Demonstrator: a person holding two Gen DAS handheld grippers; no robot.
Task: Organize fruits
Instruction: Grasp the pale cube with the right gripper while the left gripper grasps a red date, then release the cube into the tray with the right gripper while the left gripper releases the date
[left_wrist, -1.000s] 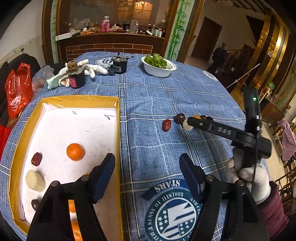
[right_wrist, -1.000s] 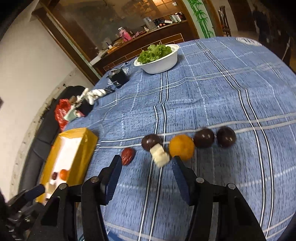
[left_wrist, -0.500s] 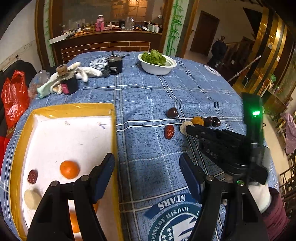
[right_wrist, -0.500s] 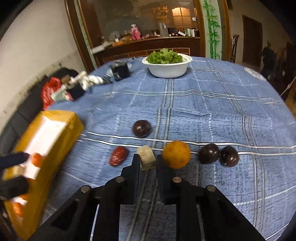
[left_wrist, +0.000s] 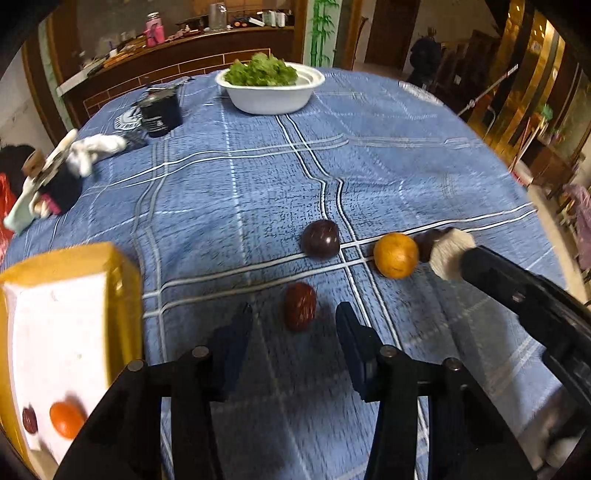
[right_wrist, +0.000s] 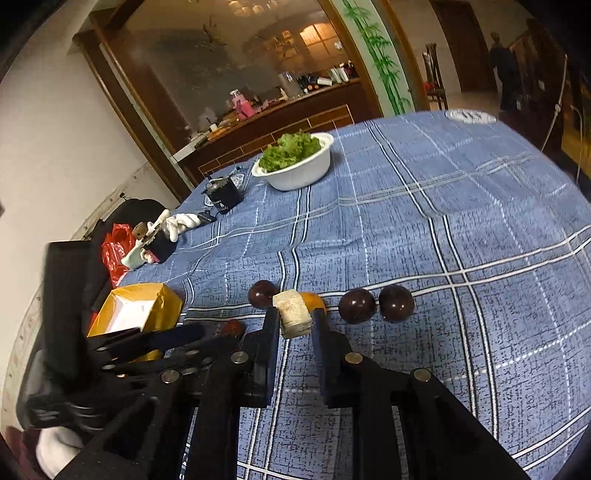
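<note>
- The fruits lie in a loose row on the blue checked cloth of the table (left_wrist: 388, 155). In the left wrist view, a red date (left_wrist: 300, 306) sits on the cloth between the fingers of the left tongs (left_wrist: 293, 325) and just ahead of them; the jaws have just been closing, yet they stand apart from the date on both sides.
- Beyond it are a dark plum (left_wrist: 320, 238) and an orange (left_wrist: 396, 254). Just right of the orange, the right tongs (left_wrist: 466, 261) come in from the right, clamped on a pale chunk of fruit (left_wrist: 451, 252).
- At the left edge stands a yellow box (left_wrist: 118, 280) with a white floor, holding a small orange (left_wrist: 66, 419) and a dark fruit (left_wrist: 29, 420).
- A white bowl (left_wrist: 271, 98) of greens stands at the far side.
- In the right wrist view, the right tongs (right_wrist: 295, 323) are closed tight on the pale chunk of fruit (right_wrist: 291, 313), held up in front of the orange (right_wrist: 314, 300).
- Two dark plums (right_wrist: 376, 305) touch each other to the right; another plum (right_wrist: 261, 293) is to the left.
- The left tongs (right_wrist: 173, 341) reach in from the left, near the yellow box (right_wrist: 162, 308).
</note>
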